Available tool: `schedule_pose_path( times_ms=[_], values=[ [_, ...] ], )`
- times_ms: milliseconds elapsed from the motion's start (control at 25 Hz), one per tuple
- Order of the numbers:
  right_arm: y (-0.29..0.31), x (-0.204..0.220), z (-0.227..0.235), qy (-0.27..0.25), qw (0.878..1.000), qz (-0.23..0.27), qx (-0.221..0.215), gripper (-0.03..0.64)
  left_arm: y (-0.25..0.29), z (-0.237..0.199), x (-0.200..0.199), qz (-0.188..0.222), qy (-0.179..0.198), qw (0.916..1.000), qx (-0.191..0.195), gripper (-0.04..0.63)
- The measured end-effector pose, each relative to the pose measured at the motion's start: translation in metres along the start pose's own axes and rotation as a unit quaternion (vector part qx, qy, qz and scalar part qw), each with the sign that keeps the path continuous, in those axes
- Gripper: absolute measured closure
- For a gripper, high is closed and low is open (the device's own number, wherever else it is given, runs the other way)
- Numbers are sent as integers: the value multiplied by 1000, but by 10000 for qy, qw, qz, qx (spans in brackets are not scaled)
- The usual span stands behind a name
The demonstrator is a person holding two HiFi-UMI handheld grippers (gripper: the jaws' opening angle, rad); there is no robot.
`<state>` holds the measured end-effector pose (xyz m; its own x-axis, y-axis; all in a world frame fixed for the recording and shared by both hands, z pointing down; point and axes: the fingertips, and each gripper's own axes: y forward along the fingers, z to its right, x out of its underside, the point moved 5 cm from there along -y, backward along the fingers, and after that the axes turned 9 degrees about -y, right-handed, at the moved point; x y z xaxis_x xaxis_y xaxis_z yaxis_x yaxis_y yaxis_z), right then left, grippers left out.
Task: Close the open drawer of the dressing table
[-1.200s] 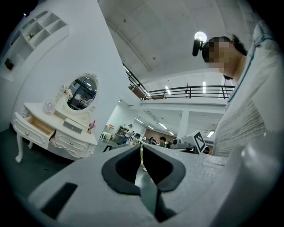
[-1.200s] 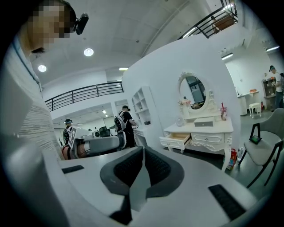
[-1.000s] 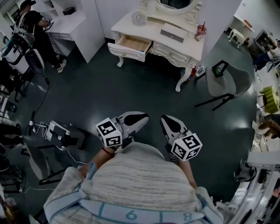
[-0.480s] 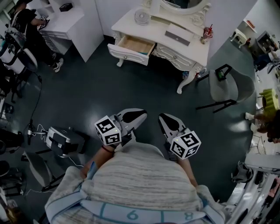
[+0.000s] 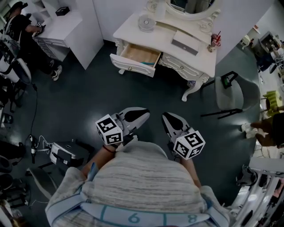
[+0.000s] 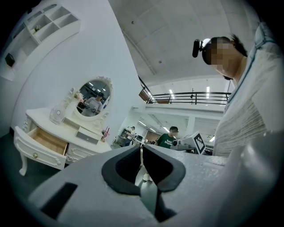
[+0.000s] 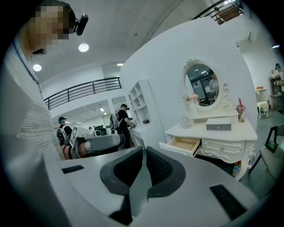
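Observation:
The white dressing table (image 5: 200, 62) stands at the top of the head view, across a stretch of dark floor. Its left drawer (image 5: 138, 56) is pulled out and shows a bare wooden inside. Both grippers are held close to the person's body, well short of the table. My left gripper (image 5: 138, 116) is shut with nothing in it, and my right gripper (image 5: 168, 119) is shut and empty too. In the left gripper view the open drawer (image 6: 44, 142) lies far left of the shut jaws. In the right gripper view the drawer (image 7: 184, 144) lies to the right beyond the jaws.
A grey chair (image 5: 230, 91) stands right of the table. A white desk (image 5: 73, 29) with a person (image 5: 20, 26) beside it is at the upper left. Boxed equipment (image 5: 66, 153) and cables lie on the floor at the left. An oval mirror (image 5: 191, 5), a small box (image 5: 185, 43) and a cup (image 5: 215, 42) are on the tabletop.
The dressing table has drawn nearer and lower in the head view as the person walks towards it. Both grippers stay shut in front of the body.

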<state>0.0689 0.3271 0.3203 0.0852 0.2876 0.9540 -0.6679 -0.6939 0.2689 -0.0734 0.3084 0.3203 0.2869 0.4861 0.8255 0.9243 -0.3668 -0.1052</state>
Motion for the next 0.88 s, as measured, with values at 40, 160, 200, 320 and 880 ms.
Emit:
schedule_pose_path(
  times_ms=[40,160,200,320,880],
  values=[
    [7,-3,2,10,10000,0,10,604,-1,-6,-4,-16,-6,10000,15,578],
    [26,-9,10,14,10000,-7,11,604,2,-24,-13,-80,-1,10000,42,578],
    [31,-11,12,14,10000,-30,0,604,3,-29,-14,-95,-25,9999,36,580],
    [45,-14,25,26,10000,-88,-37,604,12,-42,-15,-101,-141,9998,27,579],
    [127,-53,179,-251,9989,-190,-358,604,124,-151,-71,50,-88,9996,-258,579]
  ],
)
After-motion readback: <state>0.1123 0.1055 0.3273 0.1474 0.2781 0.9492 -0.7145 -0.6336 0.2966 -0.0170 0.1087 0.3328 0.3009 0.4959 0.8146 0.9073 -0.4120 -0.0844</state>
